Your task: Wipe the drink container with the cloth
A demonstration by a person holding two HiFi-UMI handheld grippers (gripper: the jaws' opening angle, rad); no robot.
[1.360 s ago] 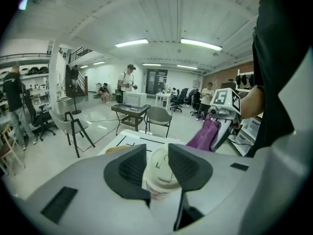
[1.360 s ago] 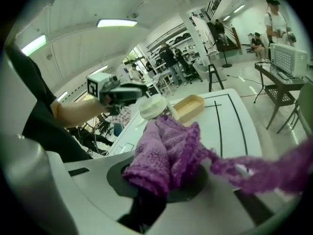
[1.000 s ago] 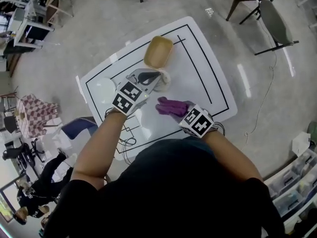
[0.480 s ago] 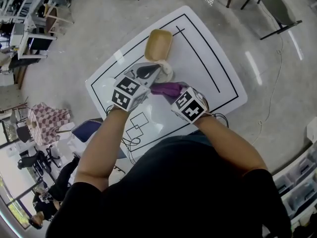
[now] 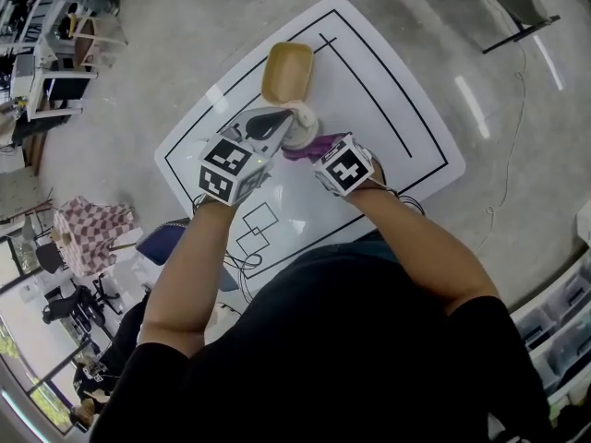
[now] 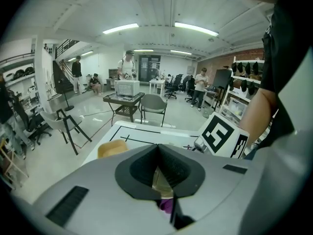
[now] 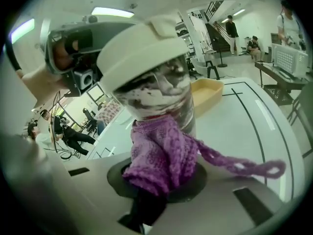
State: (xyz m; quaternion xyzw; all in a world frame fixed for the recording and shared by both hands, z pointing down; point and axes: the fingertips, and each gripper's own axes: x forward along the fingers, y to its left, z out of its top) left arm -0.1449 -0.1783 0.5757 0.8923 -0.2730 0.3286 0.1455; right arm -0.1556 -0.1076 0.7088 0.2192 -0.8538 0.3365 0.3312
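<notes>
The drink container [image 7: 156,89] is seen upright over the white bench [image 5: 388,109], near a yellow tray [image 5: 287,70]. Its lid tab is pinched in the narrowly closed left tool [image 6: 159,182]. A purple cloth [image 7: 161,153] is clamped in the right tool [image 7: 155,192] and pressed against the container's side.

No readable words, numbers or brand names anywhere. Only black-and-white square code patterns, without letters, on the left cube [image 5: 226,167] of the left gripper [image 5: 277,127] and the right cube [image 5: 343,164] of the right gripper [image 5: 309,148]. Plain black outlines on the white desk [image 5: 388,81]. Nothing legible on the drink container [image 7: 156,77].
</notes>
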